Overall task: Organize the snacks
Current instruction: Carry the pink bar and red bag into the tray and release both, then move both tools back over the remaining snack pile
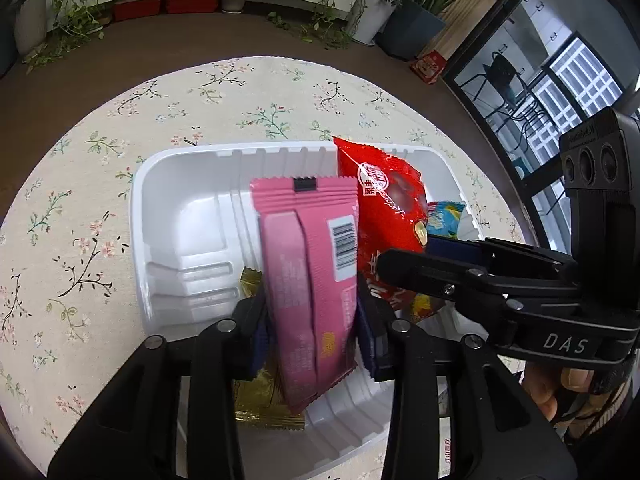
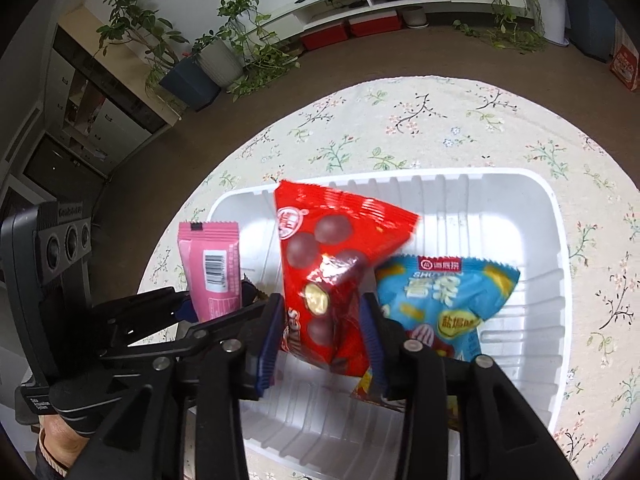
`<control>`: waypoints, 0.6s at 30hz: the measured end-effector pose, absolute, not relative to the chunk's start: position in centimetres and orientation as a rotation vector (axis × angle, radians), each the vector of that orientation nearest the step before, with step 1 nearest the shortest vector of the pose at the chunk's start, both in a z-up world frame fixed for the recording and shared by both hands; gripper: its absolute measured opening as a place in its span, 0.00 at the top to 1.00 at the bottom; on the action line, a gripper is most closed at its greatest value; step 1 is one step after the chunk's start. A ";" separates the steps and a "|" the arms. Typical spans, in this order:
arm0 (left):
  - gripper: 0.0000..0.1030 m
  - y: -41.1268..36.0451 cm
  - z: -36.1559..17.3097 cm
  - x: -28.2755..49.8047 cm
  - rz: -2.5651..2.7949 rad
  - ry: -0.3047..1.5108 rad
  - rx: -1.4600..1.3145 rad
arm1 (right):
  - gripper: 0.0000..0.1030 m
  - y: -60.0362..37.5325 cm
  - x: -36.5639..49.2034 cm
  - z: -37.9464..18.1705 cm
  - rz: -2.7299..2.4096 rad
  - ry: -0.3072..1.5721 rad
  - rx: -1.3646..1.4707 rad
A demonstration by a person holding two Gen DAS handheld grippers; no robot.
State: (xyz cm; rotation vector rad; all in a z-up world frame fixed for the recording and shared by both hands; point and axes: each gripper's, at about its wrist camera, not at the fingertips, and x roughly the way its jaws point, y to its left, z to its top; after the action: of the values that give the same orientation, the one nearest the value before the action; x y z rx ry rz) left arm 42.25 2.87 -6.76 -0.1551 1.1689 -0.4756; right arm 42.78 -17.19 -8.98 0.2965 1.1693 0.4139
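Note:
A white plastic tray (image 1: 138, 200) (image 2: 552, 208) lies on the floral tablecloth. A pink snack packet (image 1: 312, 272) (image 2: 212, 264) stands on end in the tray between the fingers of my left gripper (image 1: 314, 344); the pads look just clear of it. A red packet of chocolate balls (image 2: 328, 256) (image 1: 384, 208) stands between the fingers of my right gripper (image 2: 322, 344), with a sliver of tray showing beside one pad. A blue packet (image 2: 448, 296) (image 1: 444, 220) leans in the tray to the right. A gold wrapper (image 1: 264, 404) lies under the pink packet.
The round table (image 1: 80, 200) ends close behind the tray, with brown floor beyond. Potted plants (image 2: 216, 60), red boxes (image 1: 138, 6) and a low white shelf line the far wall. A hand (image 1: 552, 388) holds the right gripper's body.

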 end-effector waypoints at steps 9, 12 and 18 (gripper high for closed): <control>0.42 3.8 -4.6 41.0 -0.465 1.117 -0.156 | 0.51 -18.1 41.5 -7.1 0.403 1.123 0.293; 0.38 4.0 -3.7 40.0 -0.461 1.097 -0.147 | 0.49 -18.5 40.6 -6.0 0.405 1.099 0.291; 0.28 5.1 -1.4 36.4 -0.445 1.033 -0.143 | 0.33 -19.4 37.4 -3.8 0.411 1.048 0.303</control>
State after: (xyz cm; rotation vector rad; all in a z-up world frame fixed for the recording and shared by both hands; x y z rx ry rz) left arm 36.38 5.14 -1.44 -0.1429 1.0332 -0.4451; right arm 37.41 -19.42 -3.81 0.3031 1.0480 0.4110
